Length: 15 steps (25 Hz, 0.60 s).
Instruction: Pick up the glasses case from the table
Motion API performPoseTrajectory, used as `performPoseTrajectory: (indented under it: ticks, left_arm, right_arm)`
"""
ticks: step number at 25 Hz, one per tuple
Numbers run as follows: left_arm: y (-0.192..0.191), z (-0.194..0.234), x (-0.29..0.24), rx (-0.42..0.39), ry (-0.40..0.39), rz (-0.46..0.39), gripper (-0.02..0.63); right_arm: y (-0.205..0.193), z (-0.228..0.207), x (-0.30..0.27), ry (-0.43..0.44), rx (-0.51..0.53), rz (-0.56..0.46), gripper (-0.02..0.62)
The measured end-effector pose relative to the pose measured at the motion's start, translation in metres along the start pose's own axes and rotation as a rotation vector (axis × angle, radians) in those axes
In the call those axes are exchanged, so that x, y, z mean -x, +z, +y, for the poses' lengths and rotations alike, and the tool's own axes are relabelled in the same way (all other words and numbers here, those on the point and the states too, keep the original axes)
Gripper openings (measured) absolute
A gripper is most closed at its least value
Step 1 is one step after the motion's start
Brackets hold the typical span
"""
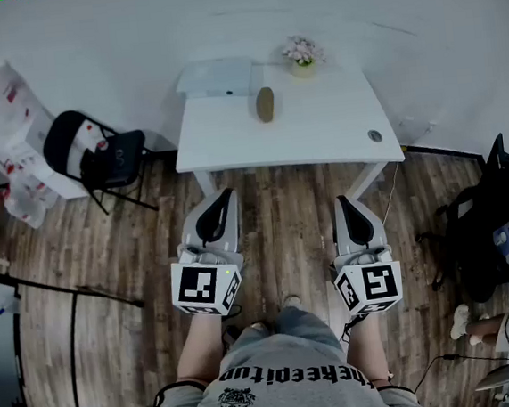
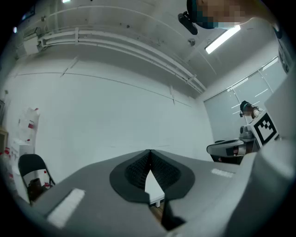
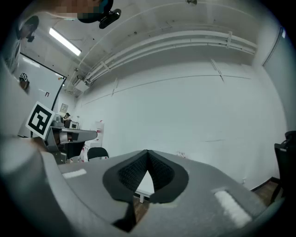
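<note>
A brown glasses case [image 1: 265, 104] lies on the white table [image 1: 319, 134] ahead, near its far middle. My left gripper [image 1: 226, 192] hangs well short of the table over the wooden floor, shut with nothing in it. Level with it, my right gripper [image 1: 339, 201] is also shut and empty. In the left gripper view the jaws [image 2: 150, 152] meet at the tips, with a sliver of table below them. The right gripper view shows its jaws [image 3: 147, 152] closed the same way, pointing at the white wall.
A pale flat box [image 1: 216, 76] and a small pot of flowers [image 1: 302, 57] sit at the table's far edge. A black folding chair [image 1: 98, 159] stands left of the table, with white bags [image 1: 17, 131] beyond it. A dark chair [image 1: 485, 221] stands at the right.
</note>
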State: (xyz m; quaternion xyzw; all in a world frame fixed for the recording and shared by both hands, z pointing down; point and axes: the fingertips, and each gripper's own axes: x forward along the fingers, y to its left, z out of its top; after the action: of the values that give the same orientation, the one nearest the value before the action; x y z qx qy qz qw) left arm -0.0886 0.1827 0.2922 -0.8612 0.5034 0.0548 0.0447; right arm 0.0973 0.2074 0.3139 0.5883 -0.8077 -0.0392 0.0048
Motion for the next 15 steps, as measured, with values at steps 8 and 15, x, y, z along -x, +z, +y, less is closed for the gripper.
performPoseTrajectory:
  ticks: [8, 15]
  left_arm:
    - [-0.001, -0.001, -0.011, 0.000, 0.000, 0.000, 0.020]
    - [-0.005, -0.001, -0.023, -0.001, 0.007, -0.002, 0.020]
  right_arm:
    - [-0.001, -0.004, -0.010, 0.014, 0.001, 0.000, 0.003]
    - [-0.003, -0.013, -0.022, 0.026, -0.006, -0.003, 0.003]
